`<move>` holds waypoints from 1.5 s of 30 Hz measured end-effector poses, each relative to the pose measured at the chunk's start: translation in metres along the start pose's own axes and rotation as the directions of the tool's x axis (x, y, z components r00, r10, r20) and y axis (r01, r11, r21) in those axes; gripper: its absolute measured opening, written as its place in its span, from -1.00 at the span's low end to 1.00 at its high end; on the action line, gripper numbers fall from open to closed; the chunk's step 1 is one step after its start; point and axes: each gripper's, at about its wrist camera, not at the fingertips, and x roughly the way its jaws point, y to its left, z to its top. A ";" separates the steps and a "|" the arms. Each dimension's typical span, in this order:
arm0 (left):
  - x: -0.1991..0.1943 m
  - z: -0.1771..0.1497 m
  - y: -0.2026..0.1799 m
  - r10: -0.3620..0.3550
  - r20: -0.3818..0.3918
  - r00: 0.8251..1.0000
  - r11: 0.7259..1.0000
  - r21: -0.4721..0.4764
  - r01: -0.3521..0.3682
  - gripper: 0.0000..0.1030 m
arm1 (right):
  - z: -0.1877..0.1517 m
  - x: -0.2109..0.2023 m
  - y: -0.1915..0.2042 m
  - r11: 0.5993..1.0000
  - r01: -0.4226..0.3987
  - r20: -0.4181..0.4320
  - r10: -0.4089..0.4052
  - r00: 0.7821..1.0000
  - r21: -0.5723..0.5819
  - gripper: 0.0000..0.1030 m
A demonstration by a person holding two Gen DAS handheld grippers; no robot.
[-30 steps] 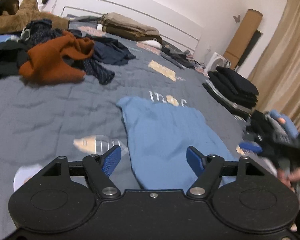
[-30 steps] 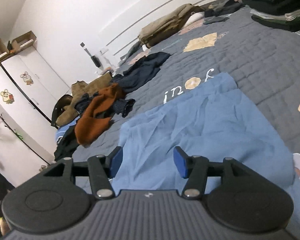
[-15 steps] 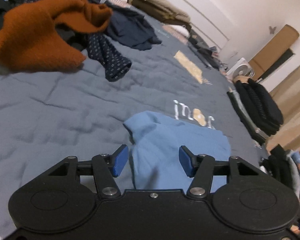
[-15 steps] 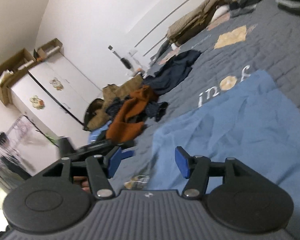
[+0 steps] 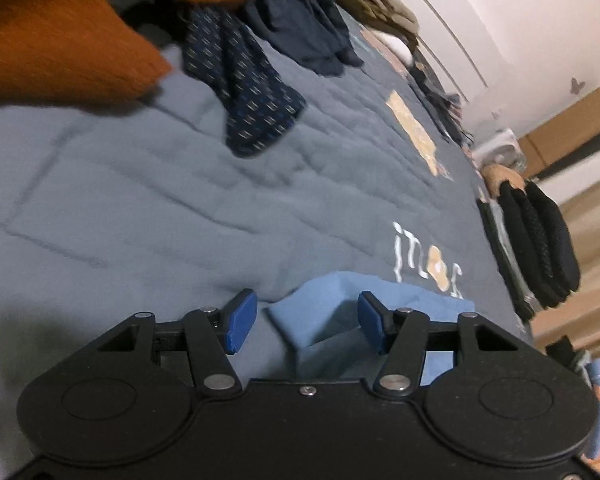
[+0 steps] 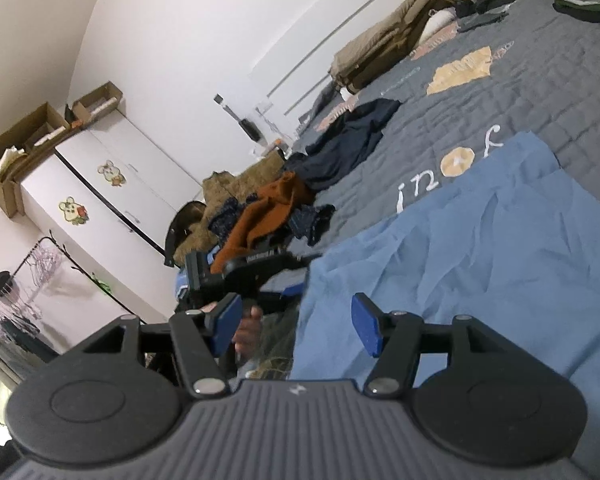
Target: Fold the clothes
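Blue shirt [image 6: 480,248] spread flat on grey quilt [image 5: 148,208], just below the embroidered lettering [image 5: 424,260]; left gripper [image 5: 306,320] low at the shirt's corner, jaws just narrowed but apart, corner between them, unpinched; right gripper [image 6: 296,324] over the shirt's near edge, jaws spread, nothing gripped; rust sweater [image 5: 56,44] well beyond the lettering.

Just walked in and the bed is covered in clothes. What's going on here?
A person with a claw in each hand is folding laundry on the bed. The light blue shirt lies spread flat on the grey quilt. The left claw has been closing, with a corner of the shirt between its open pads but not pinched. The right claw hovers open over the shirt's near edge. Unfolded clothes are piled farther up, and a folded dark stack sits at the side.
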 end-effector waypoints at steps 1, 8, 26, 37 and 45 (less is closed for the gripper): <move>0.004 0.000 -0.002 -0.002 -0.012 1.000 1.000 0.015 0.002 -0.29 | -0.001 0.001 0.000 1.000 0.002 -0.003 -0.002 1.000 0.001 0.17; -0.005 0.014 -0.037 0.034 0.099 0.995 0.967 0.246 -0.058 -0.90 | -0.003 0.002 0.000 1.000 0.014 -0.004 -0.014 1.000 0.006 0.18; -0.061 -0.012 -0.057 0.092 0.092 0.991 0.910 0.395 -0.122 -0.92 | 0.002 -0.001 -0.008 0.996 0.084 0.016 -0.084 0.996 0.015 0.19; -0.158 -0.135 -0.107 0.032 0.162 0.986 0.893 0.439 -0.102 0.24 | 0.008 -0.008 -0.015 0.985 0.173 0.026 -0.172 0.985 -0.024 0.21; -0.169 -0.147 -0.122 -0.045 0.140 0.989 0.888 0.460 -0.024 0.28 | 0.031 -0.012 -0.035 0.960 0.274 0.042 -0.272 0.961 -0.060 0.22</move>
